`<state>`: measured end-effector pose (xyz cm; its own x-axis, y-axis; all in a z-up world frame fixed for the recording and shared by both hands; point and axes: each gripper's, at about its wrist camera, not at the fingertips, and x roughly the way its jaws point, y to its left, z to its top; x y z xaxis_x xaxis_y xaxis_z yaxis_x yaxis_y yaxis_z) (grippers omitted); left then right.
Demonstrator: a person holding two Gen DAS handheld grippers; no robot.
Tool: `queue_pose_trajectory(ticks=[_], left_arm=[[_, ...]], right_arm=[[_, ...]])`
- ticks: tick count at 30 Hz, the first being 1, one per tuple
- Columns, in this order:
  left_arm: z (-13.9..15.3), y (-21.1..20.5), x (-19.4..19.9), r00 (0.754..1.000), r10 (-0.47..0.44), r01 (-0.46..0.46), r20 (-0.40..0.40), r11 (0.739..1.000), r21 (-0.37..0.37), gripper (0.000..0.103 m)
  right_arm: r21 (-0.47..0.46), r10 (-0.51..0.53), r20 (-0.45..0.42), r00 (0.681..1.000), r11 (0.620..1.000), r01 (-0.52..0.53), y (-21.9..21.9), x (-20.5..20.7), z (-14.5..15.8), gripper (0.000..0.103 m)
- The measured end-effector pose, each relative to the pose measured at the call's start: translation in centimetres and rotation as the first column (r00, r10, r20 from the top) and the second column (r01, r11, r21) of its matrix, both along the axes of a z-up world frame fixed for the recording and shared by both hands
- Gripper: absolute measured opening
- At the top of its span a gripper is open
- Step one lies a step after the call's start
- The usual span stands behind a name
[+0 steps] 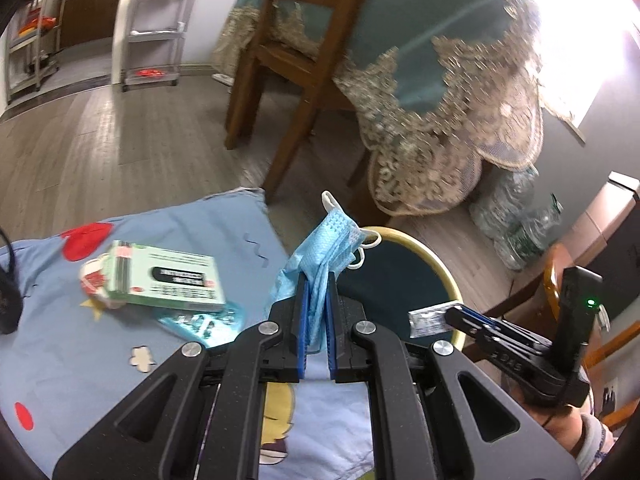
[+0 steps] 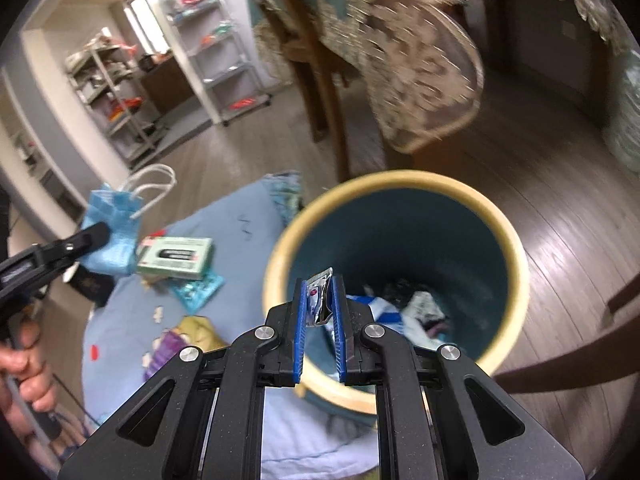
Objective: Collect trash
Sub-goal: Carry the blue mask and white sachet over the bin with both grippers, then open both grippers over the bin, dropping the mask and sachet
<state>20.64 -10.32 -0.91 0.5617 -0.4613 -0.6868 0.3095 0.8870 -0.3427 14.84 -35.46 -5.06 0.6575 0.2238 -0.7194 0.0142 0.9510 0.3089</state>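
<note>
Two grippers, each clamped on one piece of trash: left gripper [image 1: 316, 280] pinched tight on a crumpled blue face mask [image 1: 326, 248], white ear loops sticking up and out; right gripper [image 2: 320, 292] squeezed on a small silvery wrapper [image 2: 318, 300], held right over the open mouth of the bin

One round bin [image 2: 480, 208], cream rim, dark teal inside, already holding a few scraps at the bottom, standing on the wood floor just beside a low surface under a light blue cartoon-print cloth [image 1: 192, 224]

Mask held above the near edge of the cloth, bin rim just behind it in the left wrist view

Left on the cloth: one pale green box [image 1: 168, 280] with a black label, lying on top of one teal foil packet [image 1: 204, 322], plus one small red-and-white wrapper [image 1: 94, 278] tucked against the box's far end

Around: one wooden chair [image 1: 288, 60] and a table draped in teal cloth with lace edging [image 1: 460, 120] close behind the bin, several clear plastic bottles [image 1: 516, 224] bunched on the floor under the table edge, two wheeled shelf racks further back, blurred

One bare hand [image 2: 28, 360] on the left gripper's handle
</note>
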Motion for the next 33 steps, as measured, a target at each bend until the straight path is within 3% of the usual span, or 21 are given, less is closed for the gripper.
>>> queue_pose_trajectory(ticks=[4,5,7,15,24,26,31,33], left_arm=[[-0.6,-2.1,0.3,0.999,-0.031,0.031,-0.017,1.0,0.002,0.006],[-0.7,-2.5,0.4,0.999,-0.038,0.038,-0.021,0.999,0.0,0.006],[-1.0,-3.7,0.5,0.998,-0.059,0.059,-0.033,0.998,-0.002,0.006],[-3.4,-8.7,0.8,0.988,-0.13,0.133,-0.079,0.991,0.034,0.007],[-6.1,-13.8,0.7,0.964,-0.23,0.236,-0.131,0.971,0.035,0.008],[-6.7,-14.4,0.5,0.961,-0.237,0.246,-0.144,0.968,0.048,0.016],[-6.4,-14.0,0.4,0.963,-0.236,0.244,-0.128,0.969,0.048,0.058],[-6.2,-13.6,0.4,0.966,-0.232,0.24,-0.115,0.969,0.059,0.06]], right_arm=[[0.002,-0.044,-0.044,0.998,0.999,0.044,-1.0,0.2,-0.9,0.016],[0.005,-0.049,-0.043,0.998,0.999,0.049,-1.2,0.1,-0.9,0.022],[0.01,-0.065,-0.025,0.998,0.998,0.065,-1.5,-0.1,-0.6,0.031],[0.031,-0.163,0.081,0.983,0.986,0.161,-3.7,-1.6,1.4,0.032],[0.063,-0.246,0.145,0.958,0.969,0.239,-5.5,-2.3,2.5,0.045],[0.07,-0.249,0.145,0.958,0.968,0.241,-5.8,-2.3,2.5,0.046],[0.078,-0.242,0.14,0.96,0.969,0.232,-5.7,-2.1,2.3,0.049],[0.077,-0.232,0.139,0.963,0.972,0.224,-5.3,-2.0,2.3,0.054]])
